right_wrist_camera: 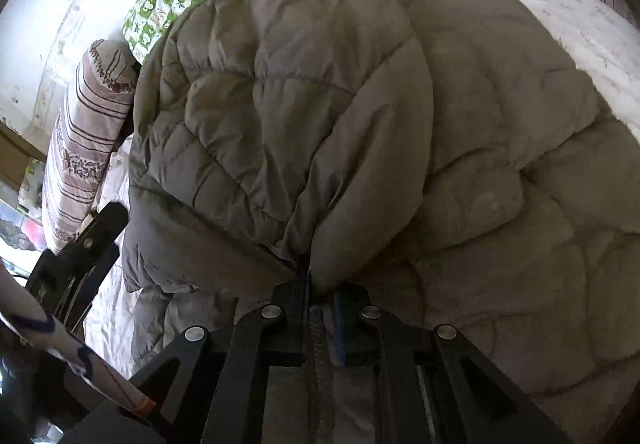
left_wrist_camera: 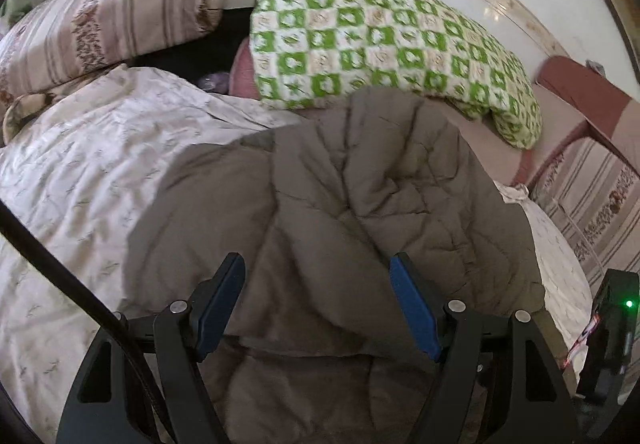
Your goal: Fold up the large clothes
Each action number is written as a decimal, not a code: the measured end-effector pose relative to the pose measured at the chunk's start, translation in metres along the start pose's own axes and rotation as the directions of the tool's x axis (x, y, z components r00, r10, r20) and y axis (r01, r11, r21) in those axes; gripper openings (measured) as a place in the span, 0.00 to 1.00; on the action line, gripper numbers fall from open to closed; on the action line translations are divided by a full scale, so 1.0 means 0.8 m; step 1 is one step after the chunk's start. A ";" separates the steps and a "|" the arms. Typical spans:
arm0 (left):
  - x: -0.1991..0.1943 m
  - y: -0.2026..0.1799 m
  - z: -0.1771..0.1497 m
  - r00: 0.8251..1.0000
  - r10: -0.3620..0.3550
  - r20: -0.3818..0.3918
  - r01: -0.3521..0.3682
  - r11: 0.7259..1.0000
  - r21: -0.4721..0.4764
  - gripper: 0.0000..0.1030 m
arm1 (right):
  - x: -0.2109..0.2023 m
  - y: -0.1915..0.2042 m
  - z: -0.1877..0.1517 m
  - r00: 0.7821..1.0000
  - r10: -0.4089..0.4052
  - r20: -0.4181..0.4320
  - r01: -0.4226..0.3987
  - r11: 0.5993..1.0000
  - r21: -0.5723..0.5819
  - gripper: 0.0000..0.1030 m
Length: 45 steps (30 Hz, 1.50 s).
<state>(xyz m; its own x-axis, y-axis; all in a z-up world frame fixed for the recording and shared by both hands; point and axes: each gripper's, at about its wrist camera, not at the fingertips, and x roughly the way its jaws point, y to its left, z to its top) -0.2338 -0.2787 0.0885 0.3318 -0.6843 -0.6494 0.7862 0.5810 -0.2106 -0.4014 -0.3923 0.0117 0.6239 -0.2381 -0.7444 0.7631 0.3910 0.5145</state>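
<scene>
A large grey-brown quilted jacket lies spread on the bed. My left gripper is open, its blue pads wide apart just above the jacket, holding nothing. In the right wrist view the jacket fills the frame, with one part folded over the rest. My right gripper is shut on a bunched edge of the jacket and lifts that fold. The left gripper shows at the left edge of the right wrist view.
A white patterned duvet covers the bed under the jacket. A green-and-white checked pillow and a striped pillow lie at the head by the white wall. A striped bed edge is at right.
</scene>
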 end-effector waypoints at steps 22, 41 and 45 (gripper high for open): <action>0.043 -0.011 -0.024 0.979 0.189 -0.072 -0.178 0.974 0.138 0.77 | -0.098 0.047 0.062 0.969 -0.071 0.238 0.145 0.940 -0.309 0.36; 0.034 -0.011 -0.022 0.984 0.173 -0.045 -0.165 0.977 0.135 0.80 | -0.016 0.022 0.078 0.981 -0.136 0.136 0.179 0.903 -0.390 0.36; 0.010 -0.018 -0.013 0.987 0.160 0.021 -0.161 0.977 0.142 0.80 | -0.054 0.020 0.065 0.984 -0.093 0.151 0.146 0.909 -0.392 0.37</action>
<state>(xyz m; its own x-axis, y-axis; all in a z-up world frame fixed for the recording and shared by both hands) -0.2477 -0.2880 0.0784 0.4640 -0.5919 -0.6591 0.7883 0.6153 0.0024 -0.4072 -0.4223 0.0740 0.5687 -0.4048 -0.7160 0.7182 0.6687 0.1924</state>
